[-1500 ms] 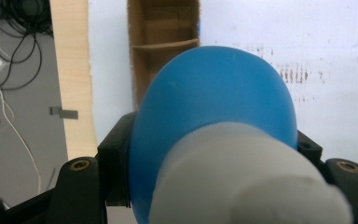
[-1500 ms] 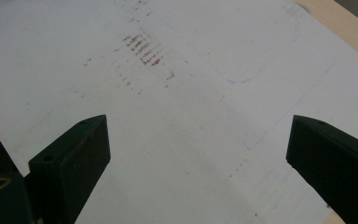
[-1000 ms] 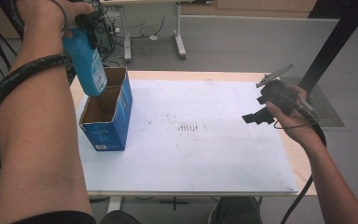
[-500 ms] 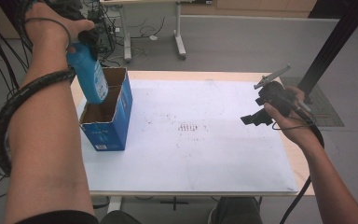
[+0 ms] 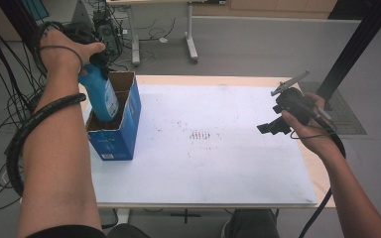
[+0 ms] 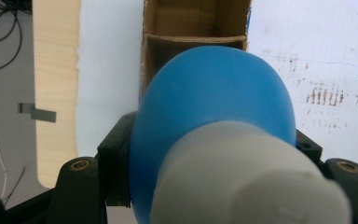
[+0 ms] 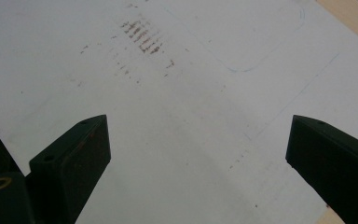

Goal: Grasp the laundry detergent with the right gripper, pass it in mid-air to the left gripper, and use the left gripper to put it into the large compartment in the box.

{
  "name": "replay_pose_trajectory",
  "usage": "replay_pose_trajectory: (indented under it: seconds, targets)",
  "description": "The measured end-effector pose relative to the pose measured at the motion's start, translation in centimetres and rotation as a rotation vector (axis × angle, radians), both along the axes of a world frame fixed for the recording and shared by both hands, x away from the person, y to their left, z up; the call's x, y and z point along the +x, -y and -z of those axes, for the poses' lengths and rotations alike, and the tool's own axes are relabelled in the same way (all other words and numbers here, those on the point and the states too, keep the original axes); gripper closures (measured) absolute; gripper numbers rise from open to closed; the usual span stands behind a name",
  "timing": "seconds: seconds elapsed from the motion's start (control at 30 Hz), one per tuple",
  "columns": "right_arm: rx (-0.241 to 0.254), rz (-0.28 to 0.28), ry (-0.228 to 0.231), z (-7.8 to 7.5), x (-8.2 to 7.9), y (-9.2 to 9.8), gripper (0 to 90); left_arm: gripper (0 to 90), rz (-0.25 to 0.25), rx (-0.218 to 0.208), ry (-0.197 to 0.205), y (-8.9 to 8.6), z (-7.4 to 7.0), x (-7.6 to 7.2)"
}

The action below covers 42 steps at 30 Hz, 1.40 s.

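**Two hands, one bottle going into the box**

Two arms come in from the near side of the table [image 5: 278, 198]. Nearest is the long left forearm, reaching far forward to the box [image 5: 114, 134]. A black cable winds around it. The left hand [image 5: 64, 49] is held high, just above the far end of the box, with the wrist bent down. The right hand [image 5: 302, 126] is held up over the right part of the white sheet [image 5: 203, 168], well apart from the box, and it is tipped toward the box.

The left gripper [image 6: 205, 154] is clamped on a blue bottle [image 5: 99, 96]. Its black jaws press on the two sides of the bottle, just under the white cap [image 6: 251, 182]. The bottle hangs below the gripper, tilted a little, with its bottom end inside the open top of the box.

A second ago the bottle was higher, with most of it above the box. Now it has sunk lower into the box, and the left hand has come down with it. The right hand has kept its place.

The right gripper [image 7: 196, 158] has its jaws spread wide with nothing between them. Under it lies the white sheet with small brown marks [image 7: 142, 35].

The box is blue outside and brown inside. It stands upright at the left edge of the white sheet. In the left gripper view, a cardboard wall crosses the inside of the box just past the bottle.
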State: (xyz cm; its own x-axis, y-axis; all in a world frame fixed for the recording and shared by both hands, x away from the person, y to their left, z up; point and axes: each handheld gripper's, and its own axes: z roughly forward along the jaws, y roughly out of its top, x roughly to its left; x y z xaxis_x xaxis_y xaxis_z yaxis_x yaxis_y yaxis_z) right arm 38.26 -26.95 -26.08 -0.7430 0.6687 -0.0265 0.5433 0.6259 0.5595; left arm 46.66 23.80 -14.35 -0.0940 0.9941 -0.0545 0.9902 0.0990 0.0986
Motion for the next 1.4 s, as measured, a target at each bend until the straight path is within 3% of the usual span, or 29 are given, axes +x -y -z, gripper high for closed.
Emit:
replay_pose_trajectory:
  seconds: [0.2, 0.73, 1.4]
  targets:
    - [-0.003, 0.004, -0.003, 0.1, 0.0, 0.0, 6.3, 36.3, 0.02, 0.032, -0.017, 0.4, 2.6, 0.2]
    - [-0.015, -0.001, -0.01, 0.3, 0.1, -0.3, 6.7, 36.3, 0.034, 0.028, -0.026, 0.5, 8.2, -0.2]
    - [-0.024, -0.004, -0.006, 0.4, 0.3, -0.4, 6.6, 36.3, 0.057, 0.04, -0.04, 1.0, 12.0, -0.2]
